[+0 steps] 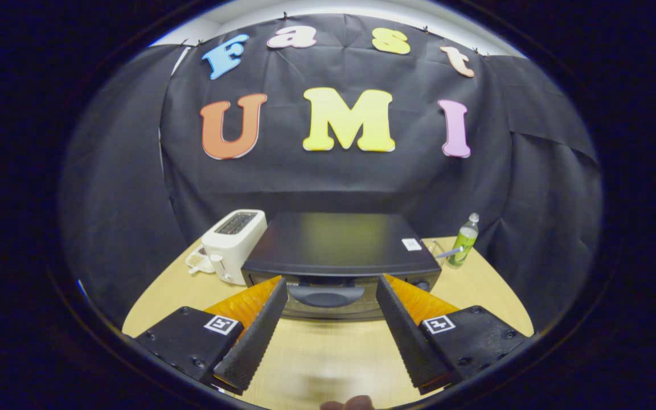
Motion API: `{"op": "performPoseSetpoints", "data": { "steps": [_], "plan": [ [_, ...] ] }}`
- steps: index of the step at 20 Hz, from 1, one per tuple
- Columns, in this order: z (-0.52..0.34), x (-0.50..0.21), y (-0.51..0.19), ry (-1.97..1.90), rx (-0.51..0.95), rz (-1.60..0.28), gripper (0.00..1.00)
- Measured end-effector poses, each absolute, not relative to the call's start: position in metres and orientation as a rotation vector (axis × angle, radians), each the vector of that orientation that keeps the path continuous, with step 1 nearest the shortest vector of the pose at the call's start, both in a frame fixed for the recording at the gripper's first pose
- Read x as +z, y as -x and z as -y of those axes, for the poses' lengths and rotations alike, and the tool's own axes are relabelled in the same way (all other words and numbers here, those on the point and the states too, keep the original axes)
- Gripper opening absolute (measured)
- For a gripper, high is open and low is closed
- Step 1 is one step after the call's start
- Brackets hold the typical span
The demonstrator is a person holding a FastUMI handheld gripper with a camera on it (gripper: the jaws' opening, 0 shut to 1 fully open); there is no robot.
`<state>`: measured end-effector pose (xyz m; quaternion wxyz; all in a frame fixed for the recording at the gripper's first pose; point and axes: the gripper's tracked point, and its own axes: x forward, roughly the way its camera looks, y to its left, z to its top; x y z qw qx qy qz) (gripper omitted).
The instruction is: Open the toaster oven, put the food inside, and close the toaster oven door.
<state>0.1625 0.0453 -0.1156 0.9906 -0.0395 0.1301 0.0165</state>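
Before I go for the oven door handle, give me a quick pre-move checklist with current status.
1. Gripper open and empty: ok, fingers spread with nothing between them.
2. Toaster oven door shut, ready to open: ok.
3. Door handle lined up between the fingers: ok, just ahead of the tips.
4. Toaster and bottle out of the path: ok, both beside the oven.
5. Food located: cannot tell.
6. Table in front free for the door's swing: ok.
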Motion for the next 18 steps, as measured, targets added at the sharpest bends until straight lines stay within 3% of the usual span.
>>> {"op": "performPoseSetpoints", "data": {
  "steps": [8, 18],
  "plan": [
    [-0.038, 0.024, -0.080, -0.028, 0.034, -0.044, 1.00],
    [-0.036, 0.038, -0.003, -0.021, 0.017, 0.056, 1.00]
  ]
}}
